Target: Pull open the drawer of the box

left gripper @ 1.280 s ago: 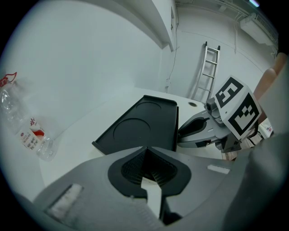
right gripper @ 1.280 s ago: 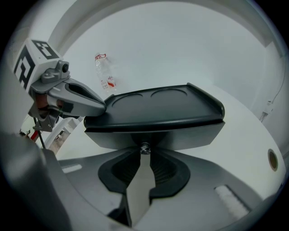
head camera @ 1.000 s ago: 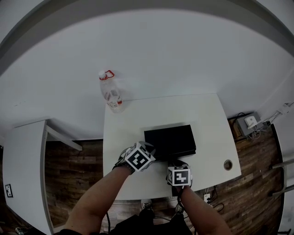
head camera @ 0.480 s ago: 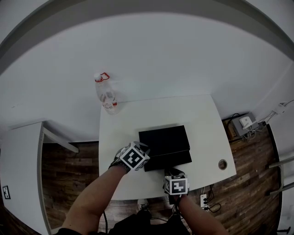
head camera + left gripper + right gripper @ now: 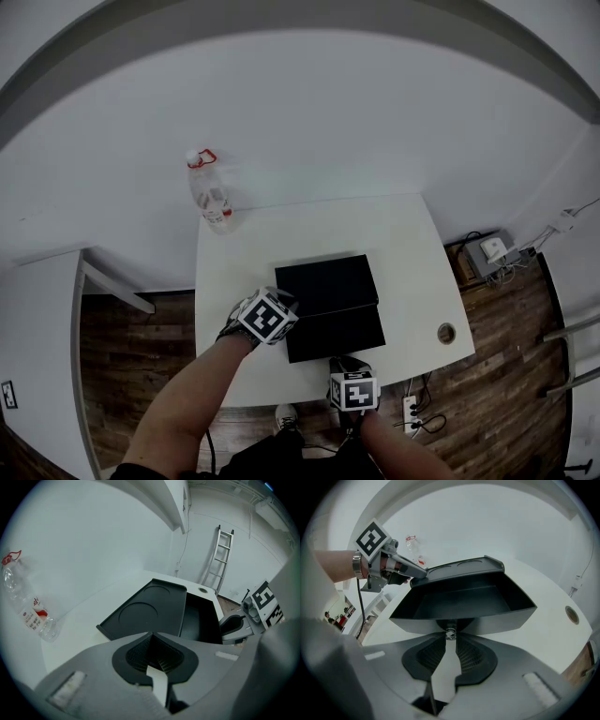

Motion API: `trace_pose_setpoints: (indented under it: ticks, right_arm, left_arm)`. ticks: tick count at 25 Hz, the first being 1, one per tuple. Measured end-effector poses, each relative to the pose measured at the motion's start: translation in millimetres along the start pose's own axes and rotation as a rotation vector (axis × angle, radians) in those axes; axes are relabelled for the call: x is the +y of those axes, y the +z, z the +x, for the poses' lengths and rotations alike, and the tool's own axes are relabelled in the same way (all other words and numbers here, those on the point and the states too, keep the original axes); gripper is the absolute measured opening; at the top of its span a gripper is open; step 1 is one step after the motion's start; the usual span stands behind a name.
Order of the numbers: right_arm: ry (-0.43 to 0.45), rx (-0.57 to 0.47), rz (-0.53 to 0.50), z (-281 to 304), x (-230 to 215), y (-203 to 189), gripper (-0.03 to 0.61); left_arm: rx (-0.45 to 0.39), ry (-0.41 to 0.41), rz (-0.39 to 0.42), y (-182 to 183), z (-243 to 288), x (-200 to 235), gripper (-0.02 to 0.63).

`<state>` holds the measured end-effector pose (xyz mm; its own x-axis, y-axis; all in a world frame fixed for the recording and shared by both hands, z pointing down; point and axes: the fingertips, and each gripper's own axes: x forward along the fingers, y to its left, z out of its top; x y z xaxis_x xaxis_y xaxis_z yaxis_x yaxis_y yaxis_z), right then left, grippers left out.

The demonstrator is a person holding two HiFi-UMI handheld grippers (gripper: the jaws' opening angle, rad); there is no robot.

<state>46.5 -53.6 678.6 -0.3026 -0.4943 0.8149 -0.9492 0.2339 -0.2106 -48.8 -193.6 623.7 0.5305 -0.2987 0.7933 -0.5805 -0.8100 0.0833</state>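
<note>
While my right gripper [image 5: 450,636] sits at the near edge of the tabletop [image 5: 412,253], its fingers [image 5: 432,656] are clamped on the small knob [image 5: 450,633] at the middle of the drawer [image 5: 464,603] front. From the head view that knob is hidden under the gripper and its cube [image 5: 354,392]; only the right gripper view shows it, pinched between my two tips.

The box [image 5: 323,283] lies near the middle of the tabletop. Its drawer stands well out on my side. The inside of the drawer is black and in shadow, so I cannot tell whether anything lies in it.

My left gripper [image 5: 152,633] is at the box's near left corner, with its fingers together and nothing between them. In the right gripper view its tip meets the box edge there. Whether it presses or only touches, I cannot tell. In the head view the cube covers those tips.

A clear bottle [image 5: 208,195] with a red cap ring stands at the far left corner of the tabletop, well apart from the box; its label is too small to read. A round hole [image 5: 446,332] sits near the tabletop's right edge. In the left gripper view a ladder [image 5: 218,557] leans on the far wall, its foot cut off behind the tabletop.
</note>
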Motion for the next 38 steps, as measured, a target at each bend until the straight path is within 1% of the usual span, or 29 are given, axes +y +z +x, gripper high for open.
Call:
trace_pose_setpoints:
  ticks: [10, 14, 19, 27, 29, 31, 33, 34, 36, 37, 38]
  right_arm:
    - [-0.006, -0.003, 0.011, -3, 1, -8, 0.071]
    - [-0.004, -0.003, 0.007, -3, 1, -9, 0.071]
    - [0.002, 0.005, -0.001, -4, 0, -11, 0.071]
    - [0.011, 0.010, -0.007, -4, 0, -16, 0.071]
    - [0.025, 0.012, 0.010, -4, 0, -16, 0.071]
    - [0.061, 0.004, 0.038, -5, 2, -16, 0.076]
    - [0.100, -0.017, 0.057, -11, 5, -16, 0.121]
    - [0.111, -0.030, 0.058, -16, 5, -17, 0.125]
    - [0.130, -0.056, 0.061, -30, 4, -19, 0.110]
    - [0.143, -0.065, 0.066, -38, 3, -21, 0.091]
    - [0.159, -0.069, 0.073, -46, 1, -24, 0.053]
  left_arm:
    - [0.013, -0.018, -0.001, 0, 0, 1, 0.003]
    - [0.006, -0.023, 0.000, -1, 3, -1, 0.005]
    - [0.005, -0.009, 0.001, 1, 0, 1, 0.005]
    - [0.004, -0.013, 0.005, 0, 1, 0, 0.005]
    - [0.005, -0.013, 0.006, 0, 1, 0, 0.003]
    - [-0.003, -0.014, 0.010, 0, 2, 0, 0.004]
    - [-0.021, -0.006, 0.008, 1, 0, 1, 0.003]
    - [-0.032, -0.002, -0.002, 1, -1, 1, 0.003]
    - [-0.051, 0.006, -0.031, 2, -4, 1, 0.003]
    - [-0.061, 0.012, -0.039, 2, -7, 1, 0.004]
    - [-0.075, 0.021, -0.041, 3, -11, 2, 0.003]
